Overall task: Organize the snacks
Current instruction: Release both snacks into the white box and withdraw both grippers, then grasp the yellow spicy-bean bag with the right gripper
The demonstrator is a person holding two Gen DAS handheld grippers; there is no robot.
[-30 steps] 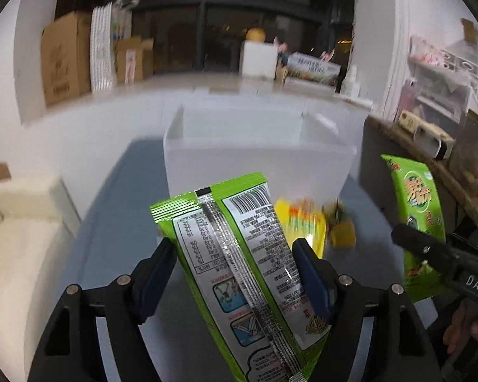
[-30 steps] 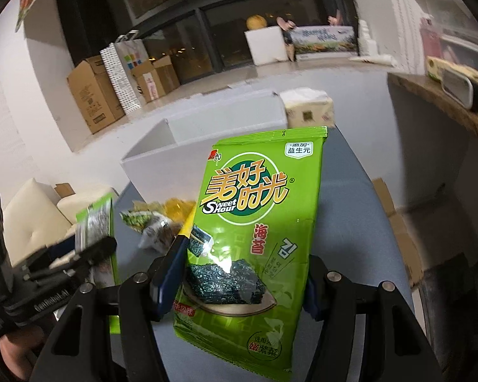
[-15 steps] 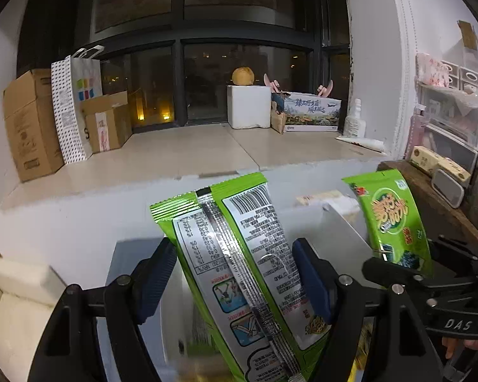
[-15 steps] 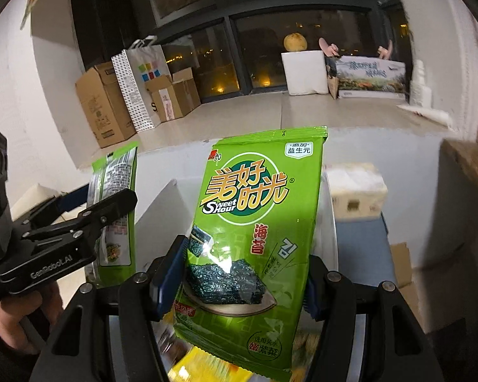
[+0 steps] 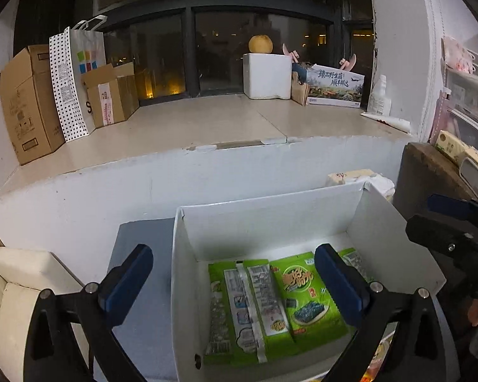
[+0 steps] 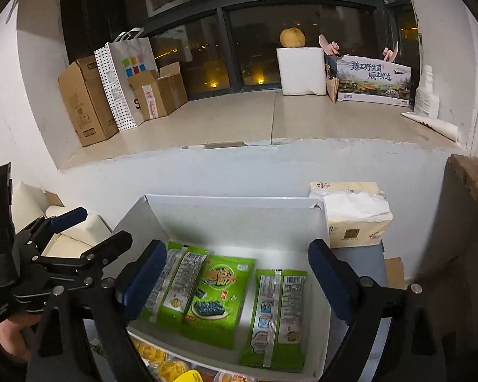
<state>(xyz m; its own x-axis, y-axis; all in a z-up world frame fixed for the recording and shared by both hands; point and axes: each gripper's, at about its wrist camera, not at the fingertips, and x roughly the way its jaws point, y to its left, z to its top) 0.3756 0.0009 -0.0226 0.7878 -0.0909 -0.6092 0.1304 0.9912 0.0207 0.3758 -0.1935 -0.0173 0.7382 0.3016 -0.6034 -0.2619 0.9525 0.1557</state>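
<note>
Now both grippers (image 5: 232, 281) (image 6: 235, 273) gape above boxed seaweed packs (image 6: 218, 299)

Cardboard boxes (image 5: 28, 102), dotted paper bag (image 5: 71, 82), tissue pack (image 6: 353, 215) on sill

Grey table (image 5: 137, 286); white box (image 5: 271, 219); tissues (image 6: 353, 219).

Inside the open white cardboard box (image 6: 239, 219) on the grey worktop (image 5: 137, 318), green foil seaweed snack packets (image 6: 218, 299) lie flat, side by side. A wrapped paper tissue pack (image 6: 353, 213) stands just beside the box's far right corner. Yellow snack pieces (image 6: 165, 366) lie before the near wall.
</note>
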